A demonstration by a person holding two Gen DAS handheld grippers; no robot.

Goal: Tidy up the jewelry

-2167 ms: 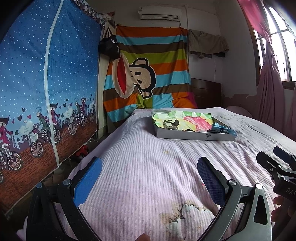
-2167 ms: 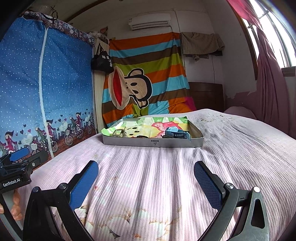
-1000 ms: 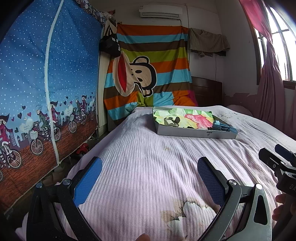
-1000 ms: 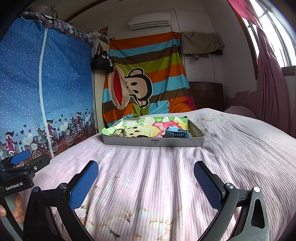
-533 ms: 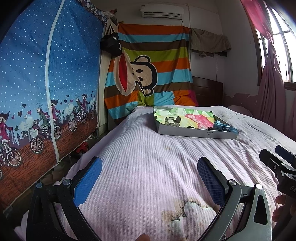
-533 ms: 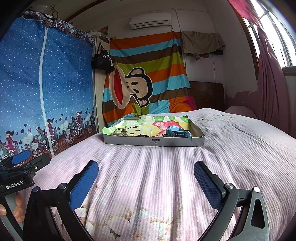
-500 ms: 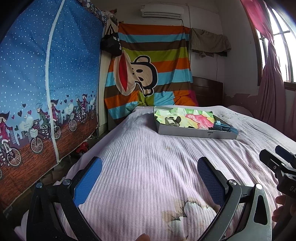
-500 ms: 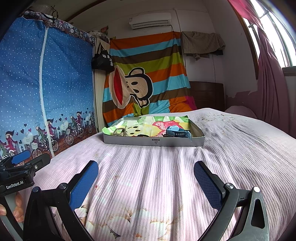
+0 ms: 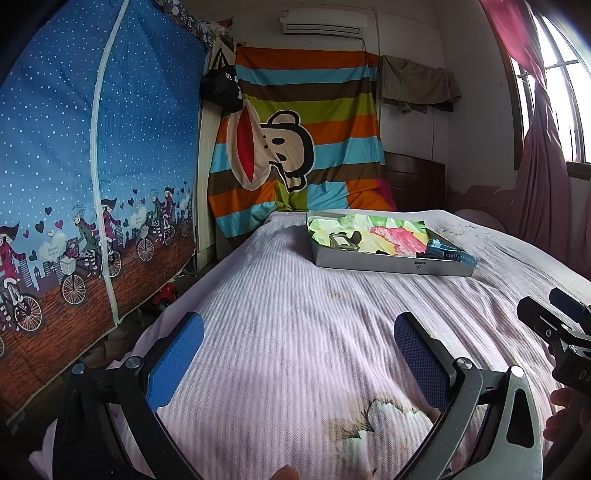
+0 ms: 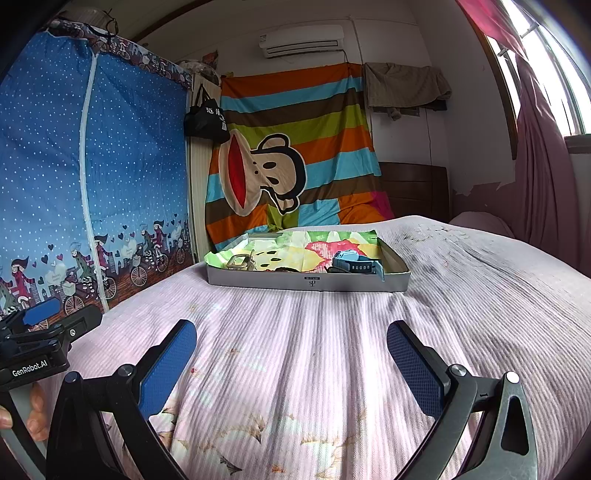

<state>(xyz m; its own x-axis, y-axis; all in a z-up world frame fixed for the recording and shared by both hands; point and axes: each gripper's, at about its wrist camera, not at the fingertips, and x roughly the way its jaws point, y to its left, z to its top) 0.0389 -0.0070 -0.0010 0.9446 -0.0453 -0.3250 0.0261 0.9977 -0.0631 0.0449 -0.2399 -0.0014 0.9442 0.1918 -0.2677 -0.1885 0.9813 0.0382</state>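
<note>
Bed point(image 9: 295, 332), covered in a pale pink ribbed spread with a flower print at the near end, carried a shallow grey box point(image 9: 391, 264) lined with bright patterned paper, set toward the far end and well apart from both grippers; within the box, at its left side, lay a silver-framed watch point(image 9: 341, 240) with a dark strap, and at its right side a blue watch point(image 9: 445, 253) whose band draped over the box's right corner; a small dark item lay between them, too small to tell. Left gripper point(image 9: 299, 354) hovered over the near part of the bed, jaws spread wide with blue pads facing each other and nothing between them; right gripper point(image 10: 291, 354) hovered likewise just beside it, jaws equally wide and empty. In the right wrist view the box point(image 10: 306, 282) faced the camera squarely, silver watch point(image 10: 240, 261) left, blue watch point(image 10: 354, 264) right. A hand point(image 10: 35, 413) gripped the left gripper's handle at the frame's lower left. Behind the bed hung a striped cloth point(image 9: 299, 147) bearing a cartoon monkey; a blue dotted fabric wardrobe point(image 9: 92, 184) stood to the left, pink curtains point(image 9: 543, 166) to the right, an air conditioner point(image 9: 323, 26) high on the wall
</note>
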